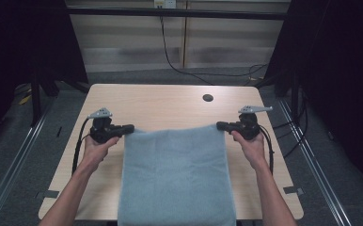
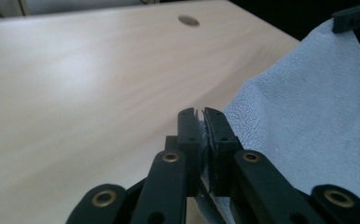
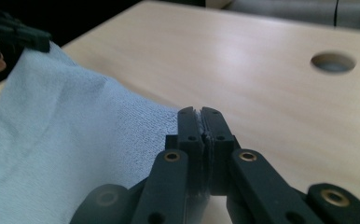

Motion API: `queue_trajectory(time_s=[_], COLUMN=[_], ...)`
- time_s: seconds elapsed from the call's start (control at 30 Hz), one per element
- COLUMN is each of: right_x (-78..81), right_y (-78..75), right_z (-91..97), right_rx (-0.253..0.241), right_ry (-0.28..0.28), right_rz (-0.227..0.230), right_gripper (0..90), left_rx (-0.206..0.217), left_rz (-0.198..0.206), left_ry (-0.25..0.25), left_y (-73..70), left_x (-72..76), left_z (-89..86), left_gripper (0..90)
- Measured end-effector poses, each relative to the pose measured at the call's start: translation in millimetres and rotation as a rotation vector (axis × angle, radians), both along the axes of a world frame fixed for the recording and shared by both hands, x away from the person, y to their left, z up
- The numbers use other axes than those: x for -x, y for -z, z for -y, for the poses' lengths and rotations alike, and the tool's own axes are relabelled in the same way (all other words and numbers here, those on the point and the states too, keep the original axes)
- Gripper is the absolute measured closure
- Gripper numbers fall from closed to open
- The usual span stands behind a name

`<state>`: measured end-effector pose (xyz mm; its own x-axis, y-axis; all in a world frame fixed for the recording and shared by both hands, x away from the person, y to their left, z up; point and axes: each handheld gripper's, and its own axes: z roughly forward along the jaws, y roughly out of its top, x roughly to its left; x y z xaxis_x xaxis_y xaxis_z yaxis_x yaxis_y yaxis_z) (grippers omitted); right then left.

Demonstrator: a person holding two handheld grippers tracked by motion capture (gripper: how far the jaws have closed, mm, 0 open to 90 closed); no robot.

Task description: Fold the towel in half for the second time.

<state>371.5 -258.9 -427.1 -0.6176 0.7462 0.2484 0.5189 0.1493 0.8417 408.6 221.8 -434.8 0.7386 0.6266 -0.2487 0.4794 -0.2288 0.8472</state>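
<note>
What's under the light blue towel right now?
The light blue terry towel lies over the pale wooden table and hangs past its near edge. The tabletop beneath it is covered, so anything lying there cannot be seen.

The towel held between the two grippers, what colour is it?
The towel is plain light blue, with no pattern; the high view shows it best.

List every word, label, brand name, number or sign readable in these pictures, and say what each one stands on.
None: no readable text on the blue towel, the wooden table, the left gripper or the right gripper.
A pale fitting on the back wall may bear marks, too small and blurred to read.
</note>
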Motion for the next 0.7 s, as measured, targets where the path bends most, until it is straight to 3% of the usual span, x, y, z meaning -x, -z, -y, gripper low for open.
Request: queue_trajectory(time_s=[0.13,0.17,0.33,0.37,0.5,0.7], right_x=[-12.8,-16.1,-32.4,-34.9,-29.8,3.1], right_y=[-25.8,-31.6,-57.3,-61.3,-70.6,-56.8], right_z=[3.1,3.9,6.7,7.5,9.1,5.7], right_rx=[-0.016,-0.023,-0.025,-0.022,-0.054,-0.027], right_ry=[0.027,0.035,0.073,0.079,0.068,0.014], right_rz=[0.052,0.062,0.104,0.113,0.139,0.141], right_gripper=[87.6,87.6,87.7,87.6,87.6,87.6], left_rx=[0.039,0.026,0.084,0.1,0.1,0.11], left_rz=[0.028,0.04,0.081,0.09,0.132,0.137], left_ry=[-0.032,-0.046,-0.079,-0.074,-0.046,-0.024], left_y=[-21.7,-26.9,-49.0,-53.8,-62.6,-49.5], left_x=[-18.6,-23.8,-37.8,-37.2,-24.6,4.6], left_z=[1.9,2.8,4.1,4.5,2.0,-8.0], left_gripper=[86.2,86.1,86.2,86.2,86.2,86.1])
